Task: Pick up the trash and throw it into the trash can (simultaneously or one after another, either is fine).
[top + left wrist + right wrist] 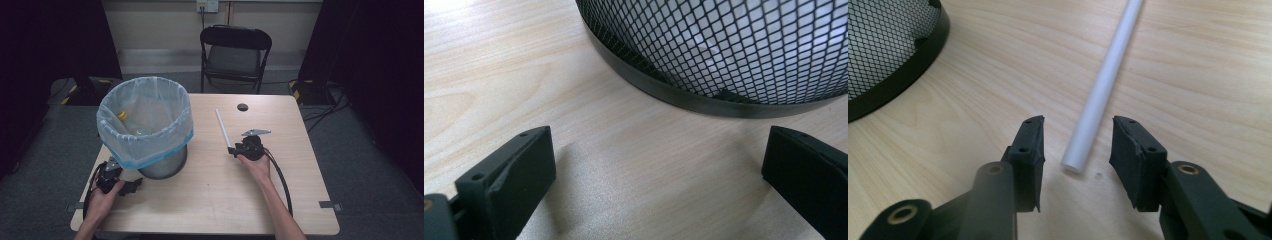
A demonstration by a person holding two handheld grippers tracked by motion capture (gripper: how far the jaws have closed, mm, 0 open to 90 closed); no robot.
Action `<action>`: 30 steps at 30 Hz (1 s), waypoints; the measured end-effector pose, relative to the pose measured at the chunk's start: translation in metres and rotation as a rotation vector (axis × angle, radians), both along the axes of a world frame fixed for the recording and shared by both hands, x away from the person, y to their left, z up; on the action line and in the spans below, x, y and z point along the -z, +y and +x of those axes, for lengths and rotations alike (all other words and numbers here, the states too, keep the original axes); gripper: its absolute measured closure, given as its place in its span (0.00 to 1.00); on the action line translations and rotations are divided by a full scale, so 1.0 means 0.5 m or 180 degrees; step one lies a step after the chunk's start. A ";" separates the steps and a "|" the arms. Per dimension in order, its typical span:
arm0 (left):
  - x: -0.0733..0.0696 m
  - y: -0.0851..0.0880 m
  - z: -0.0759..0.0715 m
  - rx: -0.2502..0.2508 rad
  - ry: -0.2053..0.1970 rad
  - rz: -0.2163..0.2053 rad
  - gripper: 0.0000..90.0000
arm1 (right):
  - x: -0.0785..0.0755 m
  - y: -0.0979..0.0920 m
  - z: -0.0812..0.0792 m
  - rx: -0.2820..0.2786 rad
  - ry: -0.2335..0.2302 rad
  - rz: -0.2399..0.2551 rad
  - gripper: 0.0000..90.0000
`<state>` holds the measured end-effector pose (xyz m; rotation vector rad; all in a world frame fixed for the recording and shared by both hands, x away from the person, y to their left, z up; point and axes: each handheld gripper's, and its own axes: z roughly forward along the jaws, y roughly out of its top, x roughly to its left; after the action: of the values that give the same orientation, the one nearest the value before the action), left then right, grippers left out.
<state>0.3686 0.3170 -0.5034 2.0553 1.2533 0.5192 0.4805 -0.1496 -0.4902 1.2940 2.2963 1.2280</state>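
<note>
A thin white tube [223, 127] lies on the wooden table [210, 200], right of a mesh waste bin [161, 169] lined with a translucent bag. My right gripper [232, 150] rests low at the tube's near end. In the right gripper view the tube [1103, 85] runs between the jaws of that gripper [1078, 122], with a gap on each side, so the gripper is open. My left gripper [131, 186] lies on the table at the bin's front left. Its jaws [659, 135] stand wide open and bare, facing the bin's base [734, 45].
A small yellow object [121, 115] lies inside the bin. The bin's black base ring [883, 40] is off to the left in the right gripper view. A cable hole [242, 107] sits near the table's far edge, with a black folding chair [235, 52] behind it.
</note>
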 end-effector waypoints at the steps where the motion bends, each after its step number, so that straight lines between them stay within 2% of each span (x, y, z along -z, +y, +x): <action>1: 0.000 0.000 0.000 0.0000 0.0000 0.0000 0.00 | 0.001 0.002 0.000 -0.0008 -0.0003 0.0002 0.66; 8: 0.000 0.000 0.000 0.0007 0.0004 0.0011 0.00 | 0.015 0.021 0.008 0.0018 -0.0003 -0.0081 0.75; 10: 0.000 0.000 0.000 0.0000 0.0000 0.0000 0.00 | 0.014 0.025 0.007 0.0030 -0.0037 -0.0148 0.78; 13: 0.000 0.000 0.000 0.0000 0.0000 0.0000 0.00 | 0.011 0.033 0.005 0.0039 -0.0092 -0.0330 0.81; 17: 0.000 0.000 0.000 0.0007 0.0003 0.0011 0.00 | 0.002 0.042 0.011 0.0177 0.0035 -0.0416 0.88; 19: 0.000 0.000 0.000 0.0006 0.0005 0.0010 0.00 | 0.001 0.040 0.014 0.0213 0.0106 -0.0376 0.88; 21: 0.000 0.000 0.000 0.0006 0.0005 0.0010 0.00 | 0.001 0.039 0.015 0.0212 0.0107 -0.0365 0.88; 30: 0.000 0.000 0.000 0.0006 0.0003 0.0011 0.00 | -0.007 0.062 0.011 0.0206 0.0047 -0.0723 0.88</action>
<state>0.3686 0.3172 -0.5033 2.0598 1.2516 0.5198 0.4860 -0.1186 -0.4865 1.2875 2.3052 0.9091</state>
